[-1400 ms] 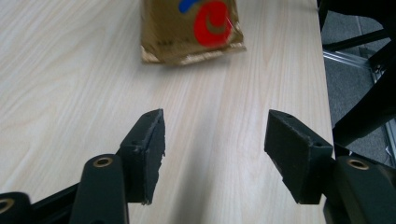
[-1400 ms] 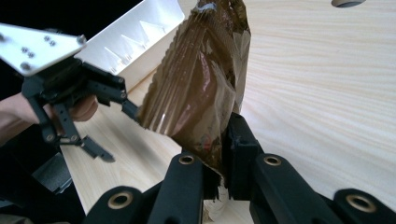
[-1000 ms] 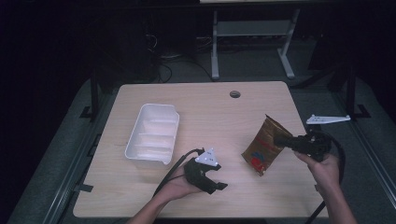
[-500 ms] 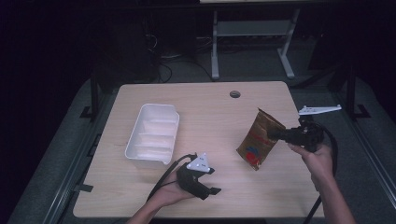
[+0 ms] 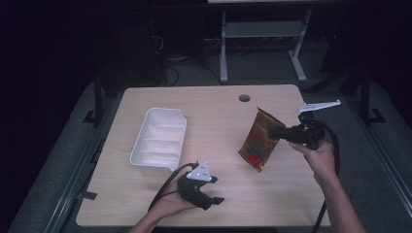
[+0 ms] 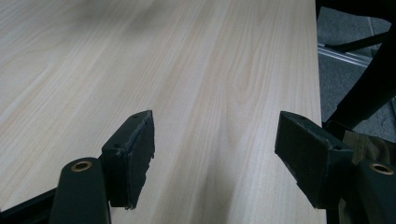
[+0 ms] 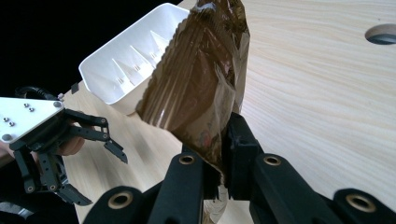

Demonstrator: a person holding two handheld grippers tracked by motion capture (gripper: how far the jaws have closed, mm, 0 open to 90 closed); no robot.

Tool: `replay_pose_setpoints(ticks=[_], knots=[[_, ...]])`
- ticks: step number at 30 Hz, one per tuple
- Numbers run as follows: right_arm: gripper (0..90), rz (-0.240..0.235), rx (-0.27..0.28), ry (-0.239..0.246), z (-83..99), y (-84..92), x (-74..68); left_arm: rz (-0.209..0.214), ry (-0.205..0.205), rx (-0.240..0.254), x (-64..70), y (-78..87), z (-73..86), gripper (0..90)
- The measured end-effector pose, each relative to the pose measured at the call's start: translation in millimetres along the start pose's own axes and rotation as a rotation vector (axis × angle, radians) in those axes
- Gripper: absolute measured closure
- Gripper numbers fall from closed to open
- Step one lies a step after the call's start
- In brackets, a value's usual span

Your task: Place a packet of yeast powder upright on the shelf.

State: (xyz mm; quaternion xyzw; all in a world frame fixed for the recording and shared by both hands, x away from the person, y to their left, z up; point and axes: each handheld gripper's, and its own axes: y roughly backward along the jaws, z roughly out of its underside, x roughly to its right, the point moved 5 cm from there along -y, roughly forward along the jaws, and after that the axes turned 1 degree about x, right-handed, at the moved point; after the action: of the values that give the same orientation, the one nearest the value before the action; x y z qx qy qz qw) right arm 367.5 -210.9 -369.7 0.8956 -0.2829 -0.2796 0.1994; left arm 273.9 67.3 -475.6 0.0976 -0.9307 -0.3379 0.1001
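A pale wooden worktop stands in a dark room, carrying one white tray with ribbed compartments, which hold nothing. One brown foil bag hangs tilted above the worktop's right half, well apart from the tray, pinched at its edge by the right tool, whose jaws are clamped narrow on it. The left tool hovers near the front edge, jaws wide, nothing between them
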Motion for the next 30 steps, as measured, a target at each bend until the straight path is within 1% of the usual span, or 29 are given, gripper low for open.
replay_pose_setpoints(ticks=[1,4,10,11,14,18,25,30], knots=[[85.1,0.000,0.000,0.000,0.0,0.0,0.0,-0.002,0.004,0.004,-0.5,1.0,0.5,28.1],[85.1,-0.010,-0.015,0.011,-6.7,-8.1,-3.8,-0.005,0.002,0.006,-1.2,2.9,2.6,28.1],[85.1,-0.032,-0.012,0.018,-14.8,-17.0,-7.9,-0.006,0.005,0.010,-1.3,4.7,5.7,28.1],[85.1,-0.041,-0.012,0.022,-17.9,-21.0,-9.5,-0.009,0.005,0.010,-1.5,6.2,6.7,28.1],[85.1,-0.045,-0.017,0.025,-20.8,-23.8,-11.2,-0.014,0.004,0.011,-1.6,7.6,7.8,28.1],[85.1,-0.056,-0.018,0.041,-30.7,-31.9,-16.8,-0.014,0.008,0.016,-1.7,9.7,9.8,28.1],[85.1,-0.067,-0.030,0.052,-38.8,-42.0,-20.5,-0.014,0.008,0.014,-0.8,11.1,12.3,28.0],[85.1,-0.090,-0.035,0.062,-48.1,-52.0,-25.8,-0.008,-0.003,0.005,1.8,11.4,13.4,27.0]])
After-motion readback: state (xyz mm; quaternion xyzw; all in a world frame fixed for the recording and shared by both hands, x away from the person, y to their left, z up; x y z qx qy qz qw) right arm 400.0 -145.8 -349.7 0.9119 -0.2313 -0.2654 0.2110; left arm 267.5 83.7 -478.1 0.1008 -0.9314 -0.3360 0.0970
